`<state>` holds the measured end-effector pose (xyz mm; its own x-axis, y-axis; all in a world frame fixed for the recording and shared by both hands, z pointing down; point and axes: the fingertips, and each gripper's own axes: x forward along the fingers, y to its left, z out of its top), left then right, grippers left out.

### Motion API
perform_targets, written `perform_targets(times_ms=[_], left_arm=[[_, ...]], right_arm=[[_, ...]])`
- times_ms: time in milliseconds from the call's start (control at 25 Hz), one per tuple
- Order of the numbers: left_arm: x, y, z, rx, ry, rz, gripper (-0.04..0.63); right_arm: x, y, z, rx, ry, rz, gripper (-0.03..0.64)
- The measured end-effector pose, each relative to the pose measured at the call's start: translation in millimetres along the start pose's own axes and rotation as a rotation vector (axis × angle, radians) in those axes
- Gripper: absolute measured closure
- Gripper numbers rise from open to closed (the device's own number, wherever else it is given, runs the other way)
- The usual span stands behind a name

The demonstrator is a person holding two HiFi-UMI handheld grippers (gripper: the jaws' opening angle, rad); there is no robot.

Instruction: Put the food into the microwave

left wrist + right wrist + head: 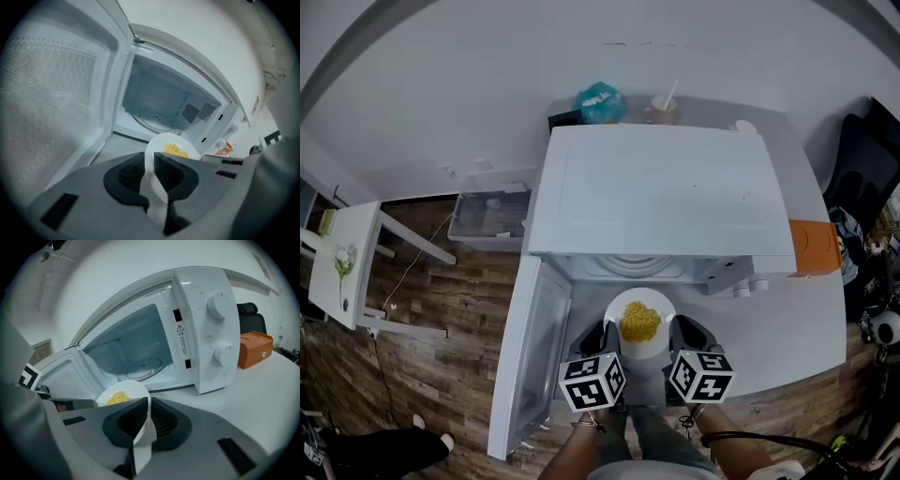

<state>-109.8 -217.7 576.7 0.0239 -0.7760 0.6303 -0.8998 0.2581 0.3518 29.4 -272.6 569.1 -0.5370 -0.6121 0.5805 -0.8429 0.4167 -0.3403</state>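
The microwave (661, 192) is showing plain white, its open door (42, 93) carrying a fine dotted mesh; the plate (614, 314) is showing white under yellow food (639, 322); the left gripper (150, 161) and right gripper (149, 408) are showing grey bodies with black ribbed pads, their cubes (592, 381) wearing black-and-white square markers; an orange box (815, 247) is standing out against the pale grey table (797, 319); a bag (599, 101) is showing teal; the floor (431, 337) is showing brown wood grain.

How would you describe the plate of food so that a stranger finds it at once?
Find the white microwave on the table, door open. Just before its open mouth is a round white plate, clamped at opposite edges by the left gripper and right gripper; only it carries yellow food.
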Motion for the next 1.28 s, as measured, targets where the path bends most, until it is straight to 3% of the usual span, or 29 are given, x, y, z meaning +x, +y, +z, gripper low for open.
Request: perform_targets(times_ms=[960,1280], left_arm=[[38.0,5.5,42.1,-0.016,-0.041,0.003,0.531],[49.0,6.9,57.0,-0.015,-0.063,-0.002,0.531]], right_arm=[[39.4,0.7,48.5,-0.013,-0.055,0.021,0.583],[51.0,-0.9,59.6,0.034,-0.079,0.006,0.583]])
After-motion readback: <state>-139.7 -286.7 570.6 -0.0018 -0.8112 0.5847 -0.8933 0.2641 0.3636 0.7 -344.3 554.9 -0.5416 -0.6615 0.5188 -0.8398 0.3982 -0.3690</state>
